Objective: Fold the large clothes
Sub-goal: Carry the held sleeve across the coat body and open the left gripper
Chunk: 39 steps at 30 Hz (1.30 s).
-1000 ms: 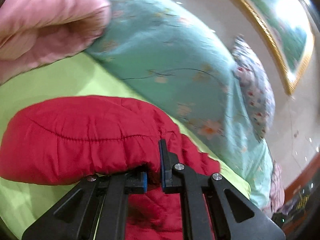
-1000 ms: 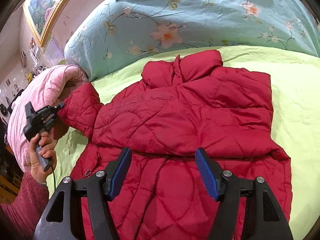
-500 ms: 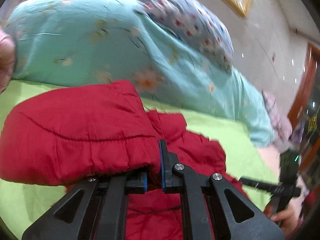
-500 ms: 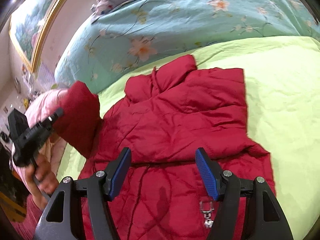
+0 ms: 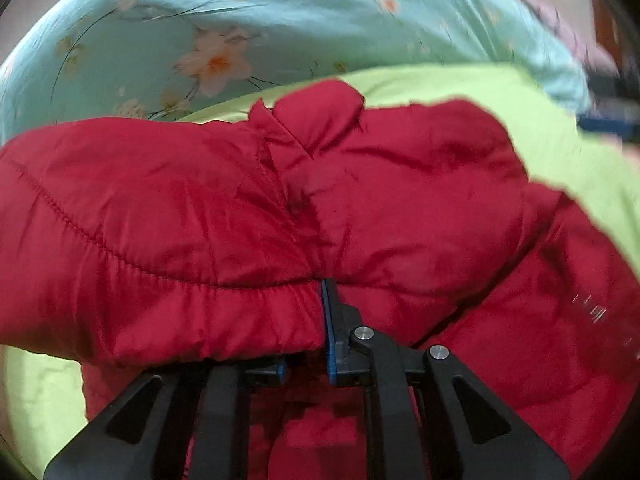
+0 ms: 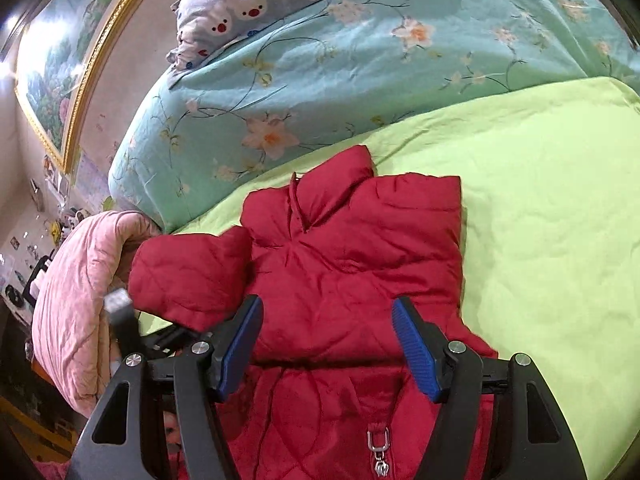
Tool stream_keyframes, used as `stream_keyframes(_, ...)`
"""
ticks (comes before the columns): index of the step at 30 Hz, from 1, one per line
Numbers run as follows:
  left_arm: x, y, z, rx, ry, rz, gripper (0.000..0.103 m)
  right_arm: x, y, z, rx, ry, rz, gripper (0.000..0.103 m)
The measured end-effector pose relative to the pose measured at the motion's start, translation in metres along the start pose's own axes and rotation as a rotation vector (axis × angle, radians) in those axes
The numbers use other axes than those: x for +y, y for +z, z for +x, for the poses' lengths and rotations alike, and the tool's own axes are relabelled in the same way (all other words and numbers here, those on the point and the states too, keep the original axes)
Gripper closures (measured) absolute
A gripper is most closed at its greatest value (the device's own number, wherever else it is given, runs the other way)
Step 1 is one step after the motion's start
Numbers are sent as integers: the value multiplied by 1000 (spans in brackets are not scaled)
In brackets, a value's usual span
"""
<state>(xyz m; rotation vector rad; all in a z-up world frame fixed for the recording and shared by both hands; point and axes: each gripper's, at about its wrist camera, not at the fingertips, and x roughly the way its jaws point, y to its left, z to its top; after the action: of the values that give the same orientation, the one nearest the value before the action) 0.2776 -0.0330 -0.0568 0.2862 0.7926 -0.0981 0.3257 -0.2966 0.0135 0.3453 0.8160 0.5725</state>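
Observation:
A red quilted jacket (image 6: 352, 264) lies on the lime-green sheet (image 6: 540, 200), collar toward the quilt, its right side folded over the body. My left gripper (image 5: 308, 300) pinches the cuff of the left sleeve (image 5: 160, 264); its jaws are just starting to open, with the cuff still between the pads. In the right wrist view that sleeve (image 6: 188, 276) hangs over the jacket's left edge, the blurred left gripper (image 6: 172, 340) below it. My right gripper (image 6: 327, 306) hovers open above the jacket's middle with nothing between its fingers.
A teal floral quilt (image 6: 320, 80) is piled behind the jacket, with a cartoon-print pillow (image 6: 256, 4) on top. A pink quilt (image 6: 76, 292) bulges at the bed's left edge. A gold-framed painting (image 6: 60, 60) hangs on the wall. Green sheet lies bare to the right.
My left gripper has swung the sleeve from beside the pink quilt in toward the jacket's body, rolling as it went. The right gripper has shifted slightly and stayed open.

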Motion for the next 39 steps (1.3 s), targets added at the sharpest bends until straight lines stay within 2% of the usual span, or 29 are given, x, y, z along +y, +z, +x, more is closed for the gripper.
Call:
stream_keyframes(6, -30, -10, 8, 27, 132, 194, 89, 15, 18, 15, 58, 32, -44, 33)
stream_keyframes(8, -34, -11, 11, 36, 151, 220, 89, 28, 27, 19, 72, 40, -69, 33)
stream_keyframes(9, -36, -11, 13, 38, 156, 227, 89, 36, 33, 20, 78, 51, -86, 29)
stream_keyframes(11, -40, -13, 16, 47, 177, 250, 89, 55, 44, 22, 94, 70, -123, 21)
stream_keyframes(15, -54, -17, 22, 56, 240, 316, 89, 113, 62, 37, 139, 92, -219, 12)
stream_keyframes(18, -61, -17, 26, 56, 274, 348, 89, 155, 70, 62, 206, 86, -269, 12)
stream_keyframes(22, -62, -19, 27, 59, 284, 356, 89, 196, 64, 109, 321, 18, -331, 12)
stream_keyframes(23, -63, -19, 28, 60, 285, 359, 89, 198, 62, 116, 331, 8, -334, 15)
stream_keyframes(25, -62, -19, 29, 59, 279, 360, 89, 201, 58, 133, 357, -35, -356, 49)
stream_keyframes(26, -62, -19, 28, 56, 278, 360, 89, 197, 58, 135, 359, -48, -353, 83)
stream_keyframes(27, -62, -20, 26, 53, 276, 359, 89, 192, 60, 135, 361, -54, -340, 89)
stream_keyframes(29, -61, -19, 27, 48, 272, 353, 88, 174, 66, 123, 320, -48, -305, 94)
stream_keyframes(34, -57, -21, 16, 36, 244, 339, 85, 124, 83, 95, 264, -18, -206, 97)
stream_keyframes(37, -47, -20, 10, 38, 179, 299, 83, 94, 90, 88, 238, -19, -166, 98)
stream_keyframes(39, -36, -19, 4, 29, 108, 256, 82, 74, 92, 81, 209, -4, -148, 98)
